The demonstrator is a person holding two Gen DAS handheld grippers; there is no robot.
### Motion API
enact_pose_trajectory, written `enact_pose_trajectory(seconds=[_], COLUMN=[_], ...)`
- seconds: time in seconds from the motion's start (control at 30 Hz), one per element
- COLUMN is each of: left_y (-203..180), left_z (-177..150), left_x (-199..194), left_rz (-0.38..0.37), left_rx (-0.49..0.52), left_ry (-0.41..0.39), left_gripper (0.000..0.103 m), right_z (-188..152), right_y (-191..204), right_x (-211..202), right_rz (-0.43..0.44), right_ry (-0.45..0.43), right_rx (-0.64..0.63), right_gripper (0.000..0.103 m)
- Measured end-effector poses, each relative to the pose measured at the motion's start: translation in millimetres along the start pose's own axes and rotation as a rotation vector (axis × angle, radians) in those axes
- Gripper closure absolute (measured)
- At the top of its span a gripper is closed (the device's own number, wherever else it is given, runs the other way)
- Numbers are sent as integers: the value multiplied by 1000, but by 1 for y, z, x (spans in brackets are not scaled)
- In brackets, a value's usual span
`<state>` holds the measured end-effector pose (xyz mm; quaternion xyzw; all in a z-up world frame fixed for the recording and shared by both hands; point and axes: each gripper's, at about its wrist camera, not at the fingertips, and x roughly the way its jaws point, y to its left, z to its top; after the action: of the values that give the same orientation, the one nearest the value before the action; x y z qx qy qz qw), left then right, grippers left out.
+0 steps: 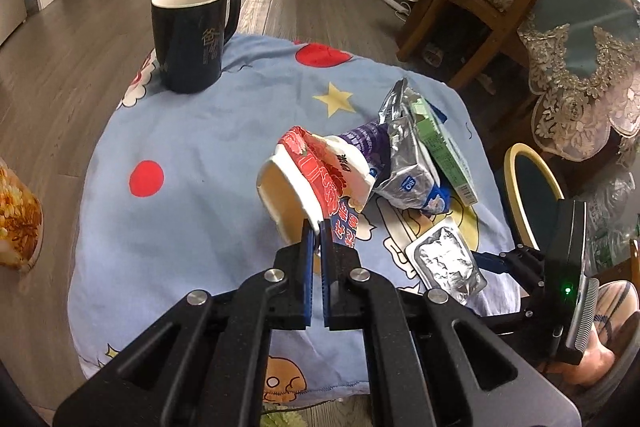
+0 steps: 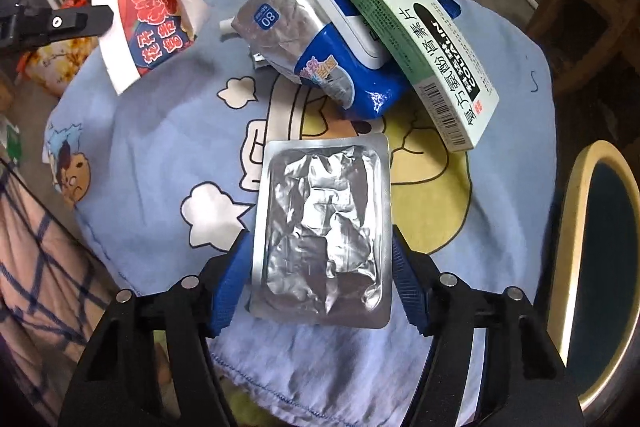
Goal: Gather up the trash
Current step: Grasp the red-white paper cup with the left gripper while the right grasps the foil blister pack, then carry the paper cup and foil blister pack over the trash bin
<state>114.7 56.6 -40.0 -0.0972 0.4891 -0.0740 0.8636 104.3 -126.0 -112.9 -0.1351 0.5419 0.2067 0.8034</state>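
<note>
My left gripper (image 1: 319, 227) is clamped tight, its blue pads pinching the rim of a crushed red-and-white paper cup (image 1: 316, 179), which hangs tilted above the middle of the blue cartoon cloth (image 1: 192, 155); red Chinese characters run down its side, too bent for me to read. My right gripper (image 2: 322, 259) stands wide, one blue finger (image 2: 232, 291) on each side of a silver foil blister pack (image 2: 324, 231) lying flat near the cloth's near edge. Whether the pads touch its edges I cannot tell; it is not lifted. Just beyond it, toward the right edge, lies a crumpled silver-and-blue wet-wipes pack (image 2: 320, 43) with "80" in a blue square and a white flip lid. A pale green medicine box (image 2: 416, 43) leans across that pack, printed with large Chinese characters and a barcode on its near end. At the far left corner stands an upright black mug (image 1: 192, 35) with gold characters. Off the right edge is a yellow-rimmed bin (image 2: 596, 259).
</note>
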Motion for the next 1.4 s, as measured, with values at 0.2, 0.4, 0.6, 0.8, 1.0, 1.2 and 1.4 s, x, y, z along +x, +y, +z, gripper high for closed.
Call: enact_pose_trajectory(seconds=[0.2, 0.4, 0.6, 0.8, 1.0, 1.2, 1.4], left_y=[-3, -7, -30, -73, -124, -195, -260], left_z=[3, 10, 24, 38, 45, 45, 40], left_x=[-15, -35, -54, -58, -43, -13, 28], left_rz=[-1, 0, -31, -94, -174, -254, -287], left_rx=[2, 11, 53, 115, 176, 283, 373], left_ry=[-26, -67, -112, -130, -103, -43, 18], left_gripper=[101, 101, 101, 101, 101, 101, 101], right_z=[-2, -4, -5, -15, -45, -86, -111], right_y=[4, 6, -42, -101, -155, -206, -234], right_x=[-18, -63, -108, -146, -174, -185, -179], right_rz=[40, 85, 86, 11, -80, -133, -153], right_ry=[-45, -163, -266, -336, -398, -455, -475], right_rx=[-21, -35, 114, 274, 426, 640, 762], right_gripper=[36, 36, 36, 36, 36, 36, 36])
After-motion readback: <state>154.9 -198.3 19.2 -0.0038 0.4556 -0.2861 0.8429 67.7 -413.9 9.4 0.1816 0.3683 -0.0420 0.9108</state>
